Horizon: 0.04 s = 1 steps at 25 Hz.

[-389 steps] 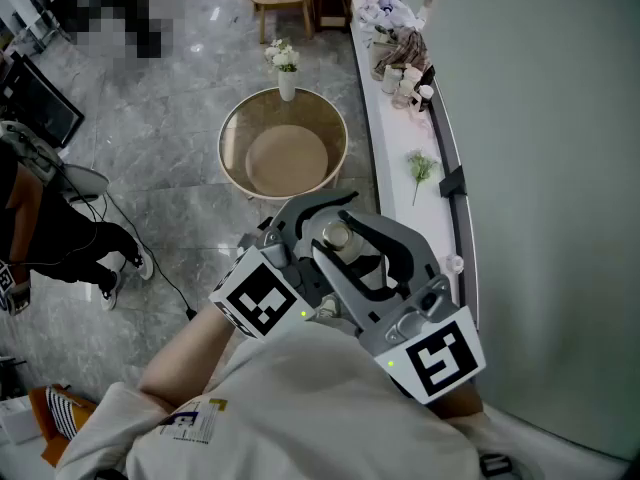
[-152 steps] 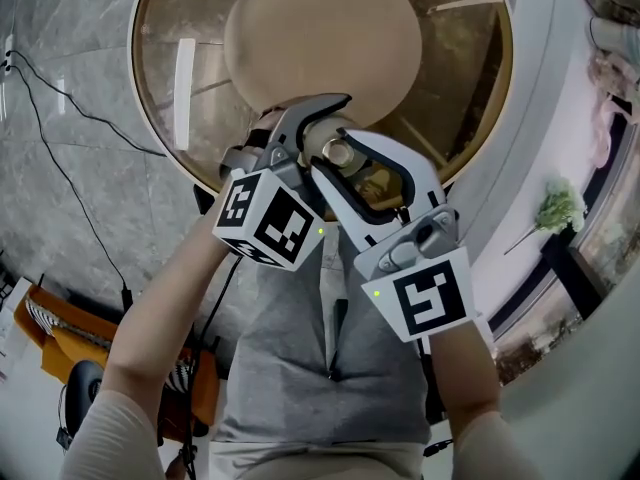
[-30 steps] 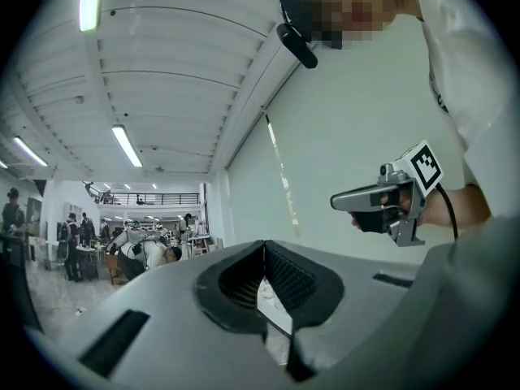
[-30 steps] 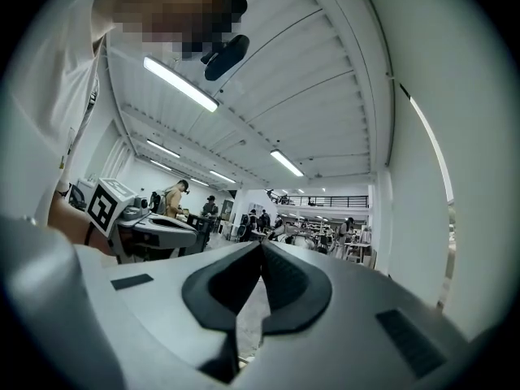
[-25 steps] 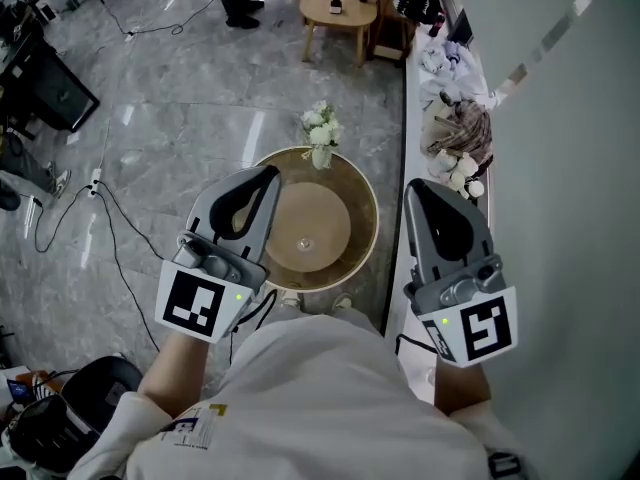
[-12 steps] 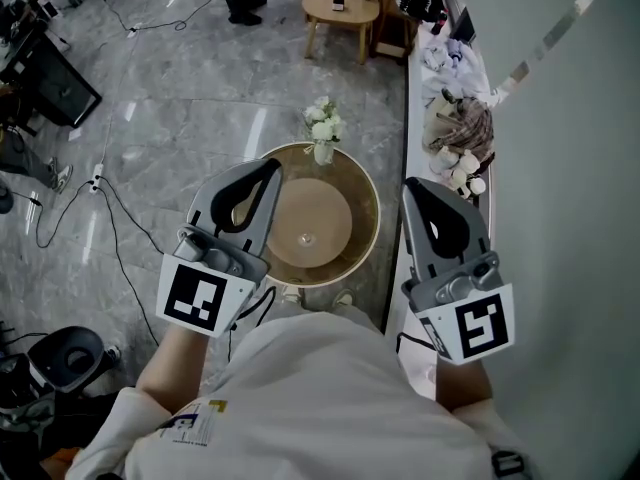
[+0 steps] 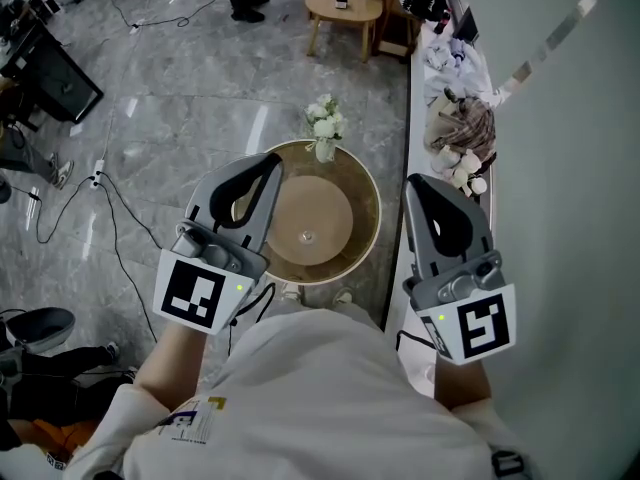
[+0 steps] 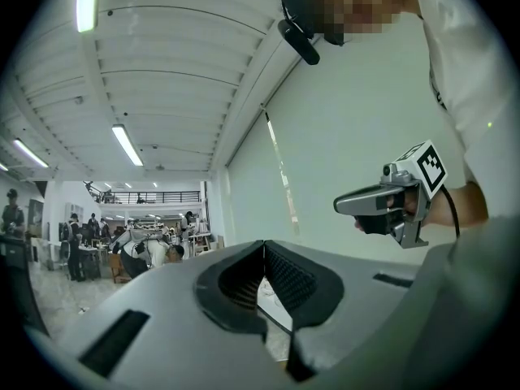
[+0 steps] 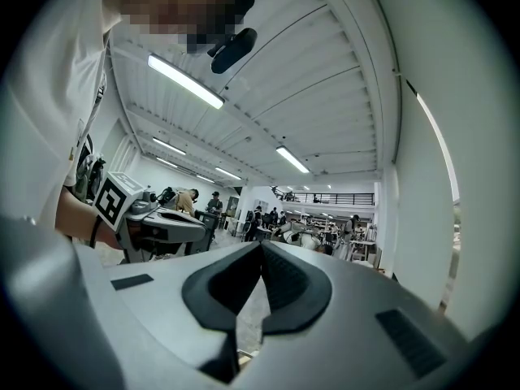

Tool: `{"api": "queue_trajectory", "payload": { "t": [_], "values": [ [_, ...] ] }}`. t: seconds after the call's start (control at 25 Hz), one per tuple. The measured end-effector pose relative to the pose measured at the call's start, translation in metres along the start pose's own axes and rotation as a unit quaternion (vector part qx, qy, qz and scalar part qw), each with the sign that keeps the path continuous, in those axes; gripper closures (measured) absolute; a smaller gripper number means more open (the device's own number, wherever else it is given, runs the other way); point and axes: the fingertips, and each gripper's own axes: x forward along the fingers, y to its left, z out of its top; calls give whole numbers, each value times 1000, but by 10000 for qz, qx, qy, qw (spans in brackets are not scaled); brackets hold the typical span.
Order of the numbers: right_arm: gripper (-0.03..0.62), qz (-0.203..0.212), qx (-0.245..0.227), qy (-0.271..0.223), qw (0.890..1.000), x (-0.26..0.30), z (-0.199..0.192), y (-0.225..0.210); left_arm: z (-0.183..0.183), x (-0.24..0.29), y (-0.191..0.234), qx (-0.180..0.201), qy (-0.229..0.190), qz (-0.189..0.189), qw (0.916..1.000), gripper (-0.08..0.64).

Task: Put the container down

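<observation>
Small container (image 7: pixel 307 235) sits mid-frame, at the centre of the round worktop (image 7: pixel 371 200). The left tool (image 7: pixel 270 163) and right tool (image 7: pixel 414 184) flank it, well apart, jaws together, empty. Set-down looks done; nothing left.

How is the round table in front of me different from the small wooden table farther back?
The round table has a see-through top inside a rim, while the wooden table has a solid pale top. The round table carries a vase of white flowers at its far edge and the container at its middle; the wooden table carries a small dark bottle. Both stand on the grey floor.
</observation>
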Motion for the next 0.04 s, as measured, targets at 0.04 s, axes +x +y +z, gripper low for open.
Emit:
{"api": "queue_trajectory", "payload": {
  "t": [0.04],
  "values": [
    [584,-8,-1,-12,10000,0,1,-1,1,1,0,18,4,-2,10000,549]
  ]
}}
